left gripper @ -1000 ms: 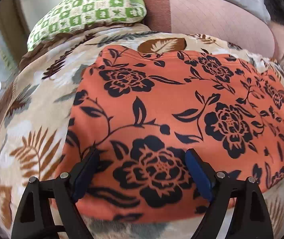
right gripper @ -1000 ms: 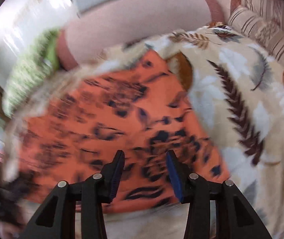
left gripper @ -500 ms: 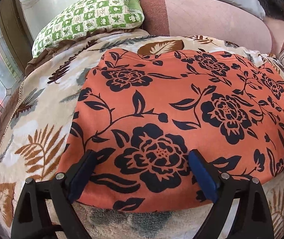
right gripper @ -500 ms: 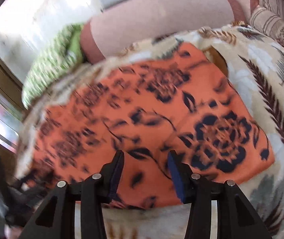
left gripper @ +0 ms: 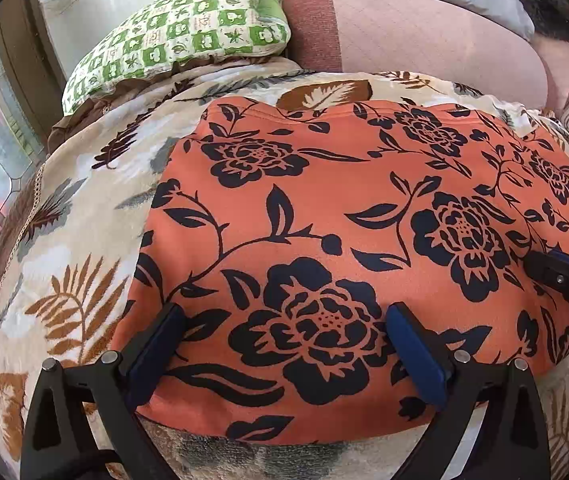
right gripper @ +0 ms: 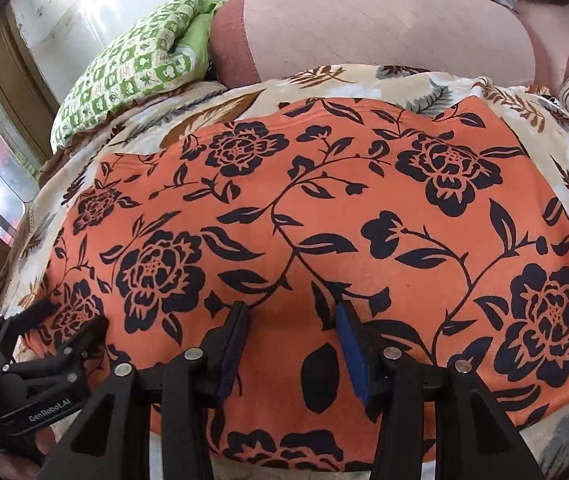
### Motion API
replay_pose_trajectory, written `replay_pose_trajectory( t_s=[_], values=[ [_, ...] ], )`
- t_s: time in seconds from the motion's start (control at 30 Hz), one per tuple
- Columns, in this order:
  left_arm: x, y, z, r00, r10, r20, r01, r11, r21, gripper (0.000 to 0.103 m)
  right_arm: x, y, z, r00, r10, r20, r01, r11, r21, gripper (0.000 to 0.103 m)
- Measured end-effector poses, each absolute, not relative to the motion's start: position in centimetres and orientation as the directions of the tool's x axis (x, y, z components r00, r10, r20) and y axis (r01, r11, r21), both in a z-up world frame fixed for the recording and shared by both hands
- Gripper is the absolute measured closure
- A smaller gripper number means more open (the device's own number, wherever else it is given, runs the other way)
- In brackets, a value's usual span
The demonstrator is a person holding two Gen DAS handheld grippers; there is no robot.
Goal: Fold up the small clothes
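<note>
The orange flowered cloth (left gripper: 364,208) lies spread flat on the leaf-print blanket (left gripper: 84,240), which suits a clean first fold. Left tongs (left gripper: 284,332) and right tongs (right gripper: 292,328) both stand released above its near edge, gripping nothing, likely positioned to take that edge.

Leaf-print blanket (left gripper: 84,264) covering bed; orange floral garment (left gripper: 324,208) spread flat, green pillow (left gripper: 180,32) behind

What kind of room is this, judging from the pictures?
Probably a bedroom at home: an orange floral cloth lies on a leaf-print blanket, with a green checked pillow and a padded pink headboard behind it.
</note>
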State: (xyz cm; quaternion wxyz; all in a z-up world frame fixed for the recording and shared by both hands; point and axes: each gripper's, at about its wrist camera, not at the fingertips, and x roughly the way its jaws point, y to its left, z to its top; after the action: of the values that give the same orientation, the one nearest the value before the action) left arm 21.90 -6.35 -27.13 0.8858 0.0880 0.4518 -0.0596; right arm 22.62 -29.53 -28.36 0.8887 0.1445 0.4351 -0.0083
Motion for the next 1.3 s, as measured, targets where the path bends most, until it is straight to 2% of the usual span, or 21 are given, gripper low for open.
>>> replay_pose_trajectory(
  t_s=[0.13,0.37,0.53,0.63,0.77,0.97,1.2,1.3],
  values=[
    [21.6,-6.5,-27.1,0.59,-0.005,-0.807,0.159,0.981,0.111,0.003,21.7,-30.3,-27.9,0.64,0.133,-0.756,0.157,0.941,0.299,0.054],
    [20.5,-6.8,-26.8,0.603,0.036,-0.797,0.116,0.984,0.132,0.003,18.9,-30.9,-26.2,0.698,0.102,-0.708,0.16,0.943,0.293,0.054],
    [19.8,-6.8,-26.3,0.558,0.017,-0.83,0.124,0.987,0.103,0.003,18.6,-30.8,-28.1,0.631,0.081,-0.772,0.176,0.954,0.243,0.054],
    [18.7,-6.1,-25.5,0.54,-0.027,-0.841,0.118,0.992,0.043,0.003,18.0,-30.6,-28.1,0.643,0.076,-0.762,0.146,0.965,0.22,0.054],
    [16.9,-4.2,-24.5,0.534,-0.058,-0.843,0.034,0.998,-0.047,0.003,16.6,-32.2,-27.4,0.677,0.158,-0.719,0.152,0.926,0.347,0.054],
    [14.0,-2.6,-24.7,0.546,-0.004,-0.838,-0.033,0.999,-0.026,0.003,15.2,-35.2,-26.5,0.725,0.193,-0.662,0.18,0.874,0.451,0.054],
    [16.0,-1.0,-25.0,0.569,0.069,-0.82,-0.089,0.996,0.021,0.003,16.3,-35.4,-28.3,0.64,0.169,-0.749,0.249,0.878,0.41,0.055],
    [18.0,-0.6,-27.0,0.486,0.015,-0.874,-0.051,0.999,-0.011,0.003,16.7,-35.3,-28.9,0.623,0.173,-0.763,0.242,0.885,0.398,0.055]
  ],
)
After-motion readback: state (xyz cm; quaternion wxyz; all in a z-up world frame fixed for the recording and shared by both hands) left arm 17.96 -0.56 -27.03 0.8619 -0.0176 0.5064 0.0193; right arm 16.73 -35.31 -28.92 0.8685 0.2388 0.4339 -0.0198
